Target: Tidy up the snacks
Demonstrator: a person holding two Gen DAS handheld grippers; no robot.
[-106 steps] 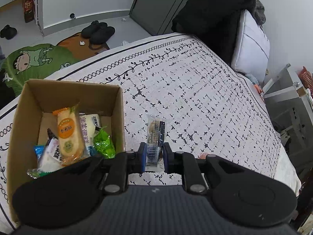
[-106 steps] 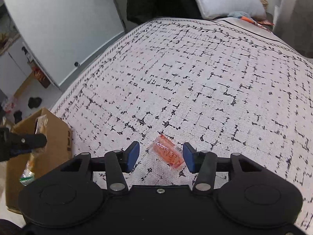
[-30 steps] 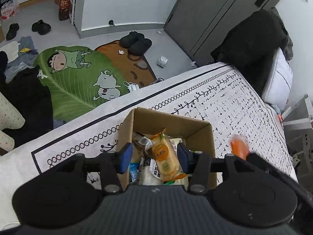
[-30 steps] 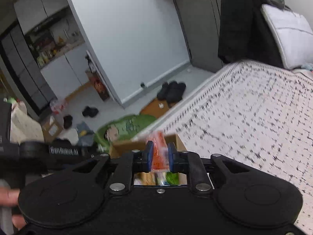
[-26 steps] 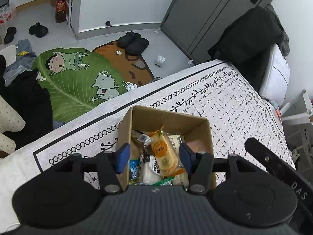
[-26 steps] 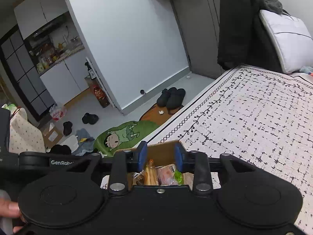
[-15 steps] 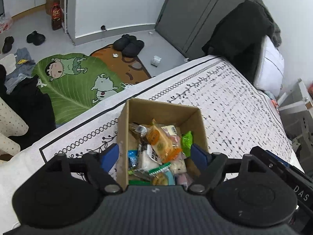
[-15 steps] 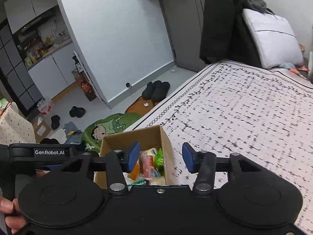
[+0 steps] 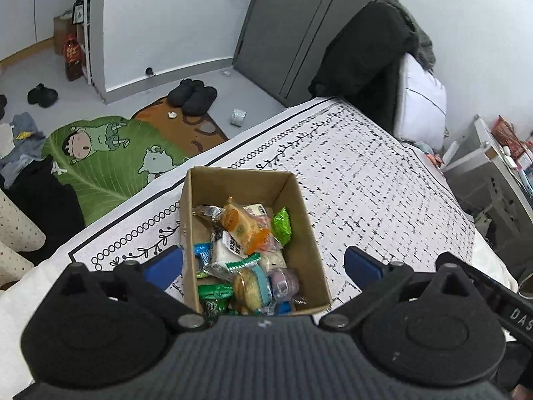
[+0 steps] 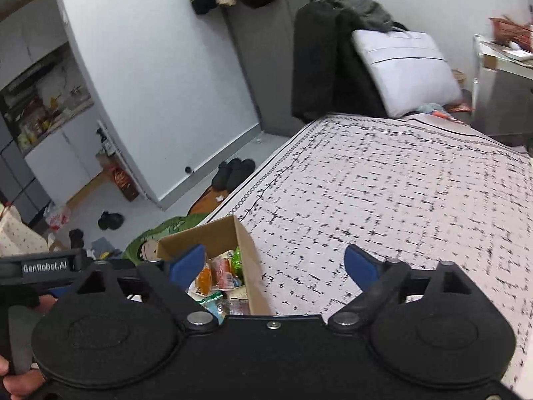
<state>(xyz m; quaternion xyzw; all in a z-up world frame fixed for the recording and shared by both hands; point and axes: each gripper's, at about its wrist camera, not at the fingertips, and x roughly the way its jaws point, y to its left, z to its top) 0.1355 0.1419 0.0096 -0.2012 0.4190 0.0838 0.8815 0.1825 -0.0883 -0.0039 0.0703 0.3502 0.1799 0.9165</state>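
Observation:
A brown cardboard box (image 9: 301, 206) sits near the corner of the bed, filled with several wrapped snacks (image 9: 245, 233). My left gripper (image 9: 263, 263) hangs above the box, wide open and empty, its blue pads on either side of it. In the right wrist view the same box (image 10: 248, 250) lies at lower left with the snacks (image 10: 216, 276) showing inside. My right gripper (image 10: 274, 266) is open and empty, raised above the box's right wall and the bedspread.
The bed wears a white bedspread with black marks (image 10: 383, 193). A pillow (image 10: 403, 70) and dark coat (image 10: 319, 63) stand at its far end. On the floor lie a green cartoon rug (image 9: 100, 156), slippers (image 9: 193, 95) and clothes. A hand (image 10: 16, 383) grips the left tool's handle.
The right gripper let go of the orange snack, which dropped into the box. Both grippers opened wider and drew up and back from the box.

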